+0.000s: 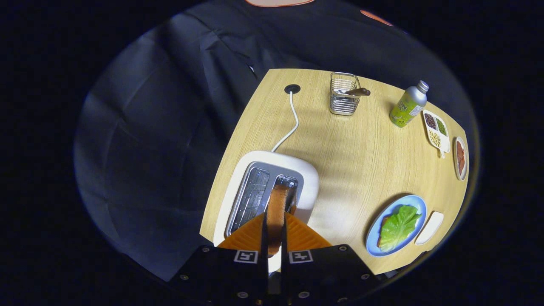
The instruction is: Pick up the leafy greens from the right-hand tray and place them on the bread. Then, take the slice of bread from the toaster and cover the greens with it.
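The gripper (274,231) is clamped on the bread slice (277,212), both orange fingers (248,236) pressing its sides, just over the toaster (306,178) slot. Off to the right, greens (398,227) lie on bread on the blue plate (414,203), beside an empty tray (429,228). Beyond stand a wire basket (344,100) and bottle (408,105).

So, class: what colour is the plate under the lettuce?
Light blue plate, seen in the gripper view.

The gripper (274,231) points steeply downward, its two orange fingers (248,236) drawn close together. Both jaws press flat against the sides of the slice of bread (277,212), which stands upright and thin between them.
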Available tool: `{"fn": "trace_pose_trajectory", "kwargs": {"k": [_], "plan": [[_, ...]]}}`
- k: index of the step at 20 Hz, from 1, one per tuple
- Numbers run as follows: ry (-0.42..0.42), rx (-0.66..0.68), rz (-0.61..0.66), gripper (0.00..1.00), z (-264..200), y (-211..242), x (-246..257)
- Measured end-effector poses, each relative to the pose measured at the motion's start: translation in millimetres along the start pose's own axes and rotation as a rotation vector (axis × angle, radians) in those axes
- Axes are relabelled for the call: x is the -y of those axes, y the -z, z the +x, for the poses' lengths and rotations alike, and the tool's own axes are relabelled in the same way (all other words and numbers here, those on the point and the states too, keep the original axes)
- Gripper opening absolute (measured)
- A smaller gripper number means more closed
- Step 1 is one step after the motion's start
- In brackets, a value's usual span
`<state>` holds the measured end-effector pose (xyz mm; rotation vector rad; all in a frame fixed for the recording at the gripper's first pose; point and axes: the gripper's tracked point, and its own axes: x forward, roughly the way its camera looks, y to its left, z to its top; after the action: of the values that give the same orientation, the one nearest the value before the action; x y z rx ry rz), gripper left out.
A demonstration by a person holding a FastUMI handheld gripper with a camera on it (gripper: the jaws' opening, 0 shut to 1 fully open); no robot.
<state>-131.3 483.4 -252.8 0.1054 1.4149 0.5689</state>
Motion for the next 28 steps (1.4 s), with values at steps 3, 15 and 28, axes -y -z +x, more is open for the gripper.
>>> {"fn": "trace_pose_trajectory", "kwargs": {"k": [3,15,28], "plan": [[-0.071,0.036,0.000,0.09,-18,-2,-2],[-0.313,0.222,0.083,0.08,-129,9,82],[-0.290,0.255,0.273,0.08,-115,76,237]]}}
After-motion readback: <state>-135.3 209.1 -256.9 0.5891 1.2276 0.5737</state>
